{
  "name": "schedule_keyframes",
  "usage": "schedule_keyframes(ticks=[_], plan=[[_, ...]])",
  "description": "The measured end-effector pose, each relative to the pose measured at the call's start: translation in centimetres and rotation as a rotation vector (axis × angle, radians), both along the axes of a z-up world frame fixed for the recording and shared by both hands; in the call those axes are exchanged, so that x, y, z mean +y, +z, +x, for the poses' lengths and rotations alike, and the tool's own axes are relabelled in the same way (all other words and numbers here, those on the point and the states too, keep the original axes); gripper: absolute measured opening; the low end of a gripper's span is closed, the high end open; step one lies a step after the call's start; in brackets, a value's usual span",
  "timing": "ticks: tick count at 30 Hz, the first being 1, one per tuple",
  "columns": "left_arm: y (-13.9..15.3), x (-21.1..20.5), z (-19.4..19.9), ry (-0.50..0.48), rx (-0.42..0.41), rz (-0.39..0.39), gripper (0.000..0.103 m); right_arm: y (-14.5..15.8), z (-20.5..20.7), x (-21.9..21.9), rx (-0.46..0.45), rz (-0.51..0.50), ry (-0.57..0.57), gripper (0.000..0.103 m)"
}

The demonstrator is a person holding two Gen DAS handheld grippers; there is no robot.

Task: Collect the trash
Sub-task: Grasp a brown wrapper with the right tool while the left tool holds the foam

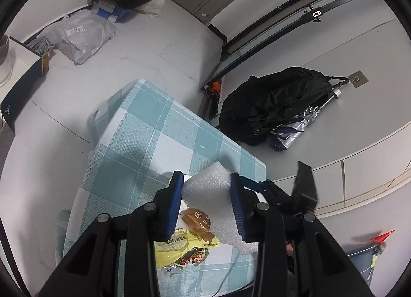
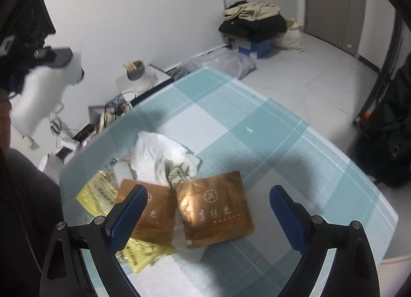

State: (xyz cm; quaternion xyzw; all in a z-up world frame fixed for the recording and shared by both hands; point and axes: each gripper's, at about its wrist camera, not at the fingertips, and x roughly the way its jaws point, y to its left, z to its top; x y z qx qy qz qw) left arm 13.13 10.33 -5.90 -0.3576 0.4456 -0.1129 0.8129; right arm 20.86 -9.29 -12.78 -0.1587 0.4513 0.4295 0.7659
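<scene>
Your left gripper (image 1: 207,180) is clamped on a block of white foam (image 1: 213,194), both blue pads pressed against its sides, and the foam is lifted above the table (image 1: 143,127) in the lower middle of the left wrist view. Below the foam in that frame lie a yellow wrapper (image 1: 179,248) and a brown packet (image 1: 197,222) on the checked cloth. The table's far corner points to the upper left of the frame, and its right edge runs just beside the foam, with bare floor beyond it. A black backpack (image 1: 272,102) sits well apart at the right middle.

Your right gripper (image 2: 208,199) stands wide apart, holding nothing, its two blue fingers (image 2: 131,209) flanking the trash pile in the lower half of the right wrist view. Between them lies a brown packet (image 2: 213,212), flat on the cloth, with a second brown packet (image 2: 154,220) touching its left side and partly behind your left finger. A crumpled white bag (image 2: 159,153) sits just above them, and a yellow wrapper (image 2: 100,191) spreads out at the lower left, near the table's left edge. The upper right of the cloth is bare up to the far edge. The foam and your left gripper show blurred at the far left of this frame.
</scene>
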Motion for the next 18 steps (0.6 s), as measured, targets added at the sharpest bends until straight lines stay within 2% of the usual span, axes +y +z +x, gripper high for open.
schedule_keyframes(ticks=[1,3,5,10,12,14,18], plan=[[-0.1,0.0,0.1,-0.002,0.004,0.002,0.031,-0.3,0.1,0.1,0.0,-0.007,0.006,0.093],[-0.1,-0.1,0.1,-0.001,0.007,0.0,0.031,-0.9,0.1,0.1,0.001,-0.011,0.024,0.083],[-0.2,-0.1,0.2,0.0,0.011,-0.003,0.031,-1.6,0.3,0.0,0.02,-0.021,0.035,0.083],[-0.2,-0.1,0.1,0.001,0.015,-0.016,0.031,-2.3,0.6,0.0,0.047,-0.041,0.035,0.073],[-0.2,-0.2,0.1,-0.001,0.019,-0.018,0.031,-2.3,0.9,0.2,0.053,-0.032,0.038,0.064],[-0.4,-0.3,0.1,-0.005,0.025,-0.017,0.031,-2.3,0.8,0.2,0.06,-0.031,0.037,0.063],[-0.4,-0.6,0.2,-0.005,0.032,-0.015,0.031,-2.3,0.5,0.1,0.062,-0.035,0.033,0.052]])
